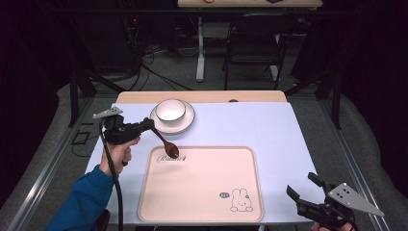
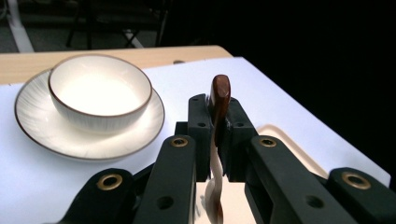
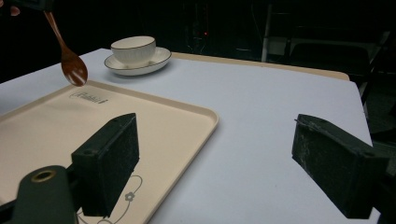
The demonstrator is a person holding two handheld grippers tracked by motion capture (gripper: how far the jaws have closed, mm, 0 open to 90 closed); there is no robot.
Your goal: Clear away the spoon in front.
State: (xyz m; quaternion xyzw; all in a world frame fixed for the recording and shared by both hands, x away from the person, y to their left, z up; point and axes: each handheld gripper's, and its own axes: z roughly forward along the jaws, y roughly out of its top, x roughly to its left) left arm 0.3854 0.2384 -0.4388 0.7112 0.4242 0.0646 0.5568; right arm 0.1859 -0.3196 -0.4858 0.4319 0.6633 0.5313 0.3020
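Black jaws of the left gripper (image 2: 217, 135) pinch the thin handle of a brown wooden spoon (image 1: 162, 140). Its handle end pokes up past the jaw tips, and its round scoop hangs down in the air. That scoop hovers just above the far left corner of the tray (image 1: 202, 211), close to the writing printed there, and seems not to touch it. From the right gripper view the spoon (image 3: 70, 58) hangs tilted over the tray's (image 3: 187, 121) raised edge.

Beyond the tray's far edge, a white bowl (image 1: 171, 110) sits on a white plate (image 1: 188, 123), near the spoon. A strip of bare white mat (image 1: 250, 125) lies between plate and tray.

Most of the tray is flat and bare, with a small bunny drawing (image 1: 239, 200) at its near right corner.

Off the tray's near right corner, the right gripper (image 1: 303, 188) holds nothing, its jaws spread wide. It hangs over the table's near edge, well apart from the spoon.
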